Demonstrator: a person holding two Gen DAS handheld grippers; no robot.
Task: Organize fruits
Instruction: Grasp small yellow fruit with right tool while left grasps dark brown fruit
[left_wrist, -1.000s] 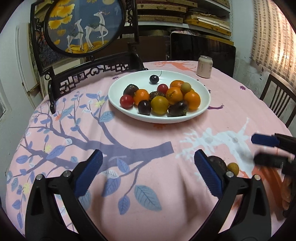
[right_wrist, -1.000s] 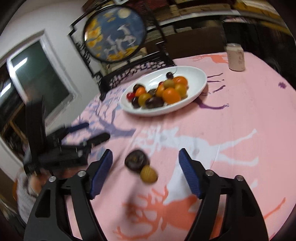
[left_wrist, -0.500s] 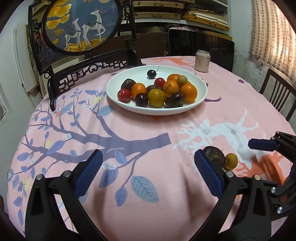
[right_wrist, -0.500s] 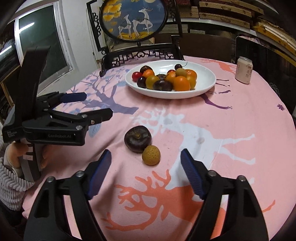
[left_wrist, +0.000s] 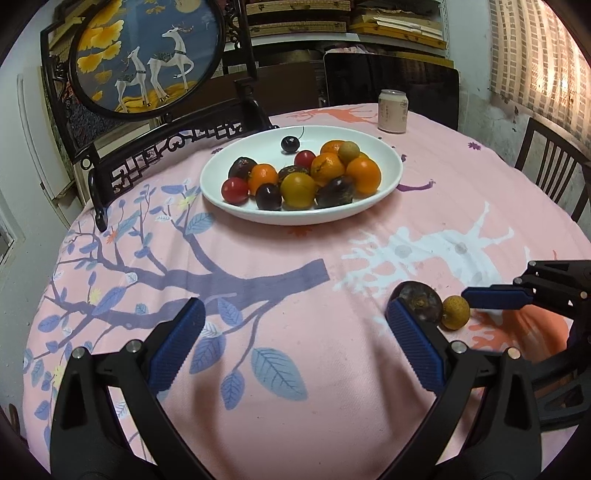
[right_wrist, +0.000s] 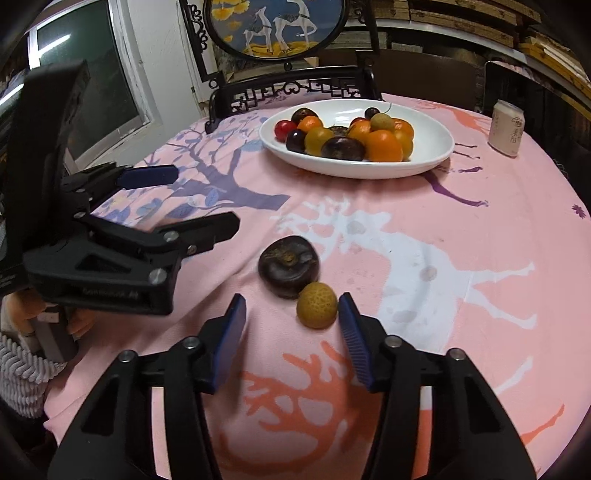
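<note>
A small yellow-brown fruit (right_wrist: 317, 305) (left_wrist: 455, 312) lies on the pink tablecloth, touching a dark round fruit (right_wrist: 289, 266) (left_wrist: 419, 302). My right gripper (right_wrist: 292, 301) is low over the cloth and its jaws are closing. The yellow fruit sits between them against the right pad (right_wrist: 351, 325), with a gap to the left pad. One blue finger (left_wrist: 495, 297) of it shows beside the yellow fruit. My left gripper (left_wrist: 295, 306) (right_wrist: 203, 197) hovers open with nothing in it, left of the dark fruit. The white plate (left_wrist: 384, 162) (right_wrist: 432, 147) at the back holds several fruits.
A drink can (left_wrist: 393, 110) (right_wrist: 508, 127) stands behind the plate. A round painted screen on a dark carved stand (left_wrist: 144, 55) rises at the table's far left edge. A chair (left_wrist: 550, 173) is at the right. A person's sleeve (right_wrist: 18, 369) shows at the left.
My right gripper has rolled level, sunk closer to the two loose fruits and narrowed its jaws around the yellow one. The left gripper has hardly moved.
</note>
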